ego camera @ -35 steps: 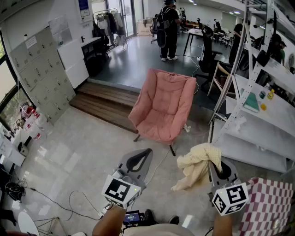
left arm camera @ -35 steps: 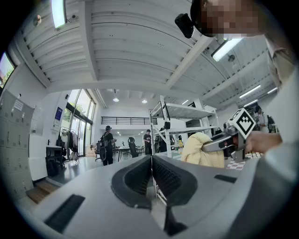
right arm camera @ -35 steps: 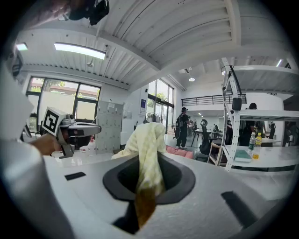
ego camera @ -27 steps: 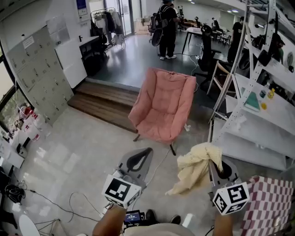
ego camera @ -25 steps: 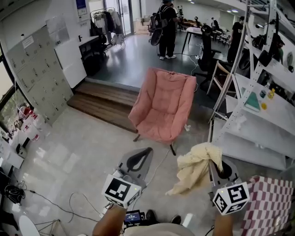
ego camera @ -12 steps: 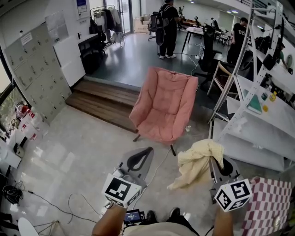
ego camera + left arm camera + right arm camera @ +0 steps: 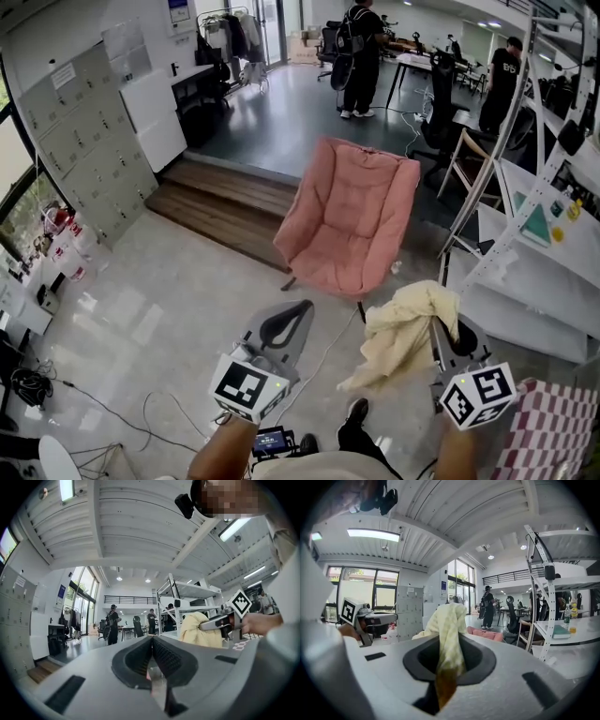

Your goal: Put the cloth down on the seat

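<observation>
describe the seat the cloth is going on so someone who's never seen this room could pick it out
Find the long wooden step at mid-room; the seat stands at its right end, left of the white metal shelving. It is a soft, quilted pink bucket chair, unlike the black office chairs behind it.

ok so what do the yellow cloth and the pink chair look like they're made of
Cloth: soft woven fabric, probably cotton, matte pale yellow with a faint check; it hangs in limp folds from the right gripper. Chair: padded pink textile upholstery, matte, with quilted seams and puffy panels.
</observation>
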`<state>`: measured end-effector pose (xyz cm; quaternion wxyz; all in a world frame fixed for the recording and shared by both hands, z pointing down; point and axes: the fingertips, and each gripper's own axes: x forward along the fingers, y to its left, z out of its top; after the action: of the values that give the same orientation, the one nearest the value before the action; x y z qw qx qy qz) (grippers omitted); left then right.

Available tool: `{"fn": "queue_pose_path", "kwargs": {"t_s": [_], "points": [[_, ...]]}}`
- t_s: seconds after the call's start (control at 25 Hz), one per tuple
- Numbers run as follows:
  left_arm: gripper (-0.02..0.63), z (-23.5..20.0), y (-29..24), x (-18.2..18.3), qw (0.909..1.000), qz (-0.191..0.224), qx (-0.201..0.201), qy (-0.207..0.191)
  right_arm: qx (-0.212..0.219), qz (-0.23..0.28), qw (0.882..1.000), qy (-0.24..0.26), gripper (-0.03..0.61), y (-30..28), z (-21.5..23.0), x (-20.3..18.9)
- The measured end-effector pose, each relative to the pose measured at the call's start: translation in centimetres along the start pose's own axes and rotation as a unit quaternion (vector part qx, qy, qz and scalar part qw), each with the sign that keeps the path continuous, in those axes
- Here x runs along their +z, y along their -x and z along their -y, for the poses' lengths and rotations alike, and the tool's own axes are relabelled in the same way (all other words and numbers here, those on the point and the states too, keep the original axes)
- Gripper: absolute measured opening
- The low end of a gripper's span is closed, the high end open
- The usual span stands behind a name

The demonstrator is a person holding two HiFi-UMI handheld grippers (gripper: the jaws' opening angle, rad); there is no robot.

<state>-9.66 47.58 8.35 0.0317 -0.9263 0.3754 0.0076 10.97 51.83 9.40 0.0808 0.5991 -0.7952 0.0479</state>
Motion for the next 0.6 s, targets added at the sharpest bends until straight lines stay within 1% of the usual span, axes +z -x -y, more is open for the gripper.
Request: {"fn": "queue_pose_path", "kwargs": {"t_s": [0.2, 0.6], "points": [[0.012, -0.5, -4.2, 0.0, 0.9997, -0.012, 0.019, -0.003, 0.022, 0.003, 1.000, -0.003, 0.044, -3.1, 3.3, 0.2], [0.012, -2.6, -13.4, -1.3, 0.9984, -0.022, 0.052, 0.003, 0.057, -0.001, 0.998, 0.000, 0.044, -10.5, 10.7, 0.7]]}}
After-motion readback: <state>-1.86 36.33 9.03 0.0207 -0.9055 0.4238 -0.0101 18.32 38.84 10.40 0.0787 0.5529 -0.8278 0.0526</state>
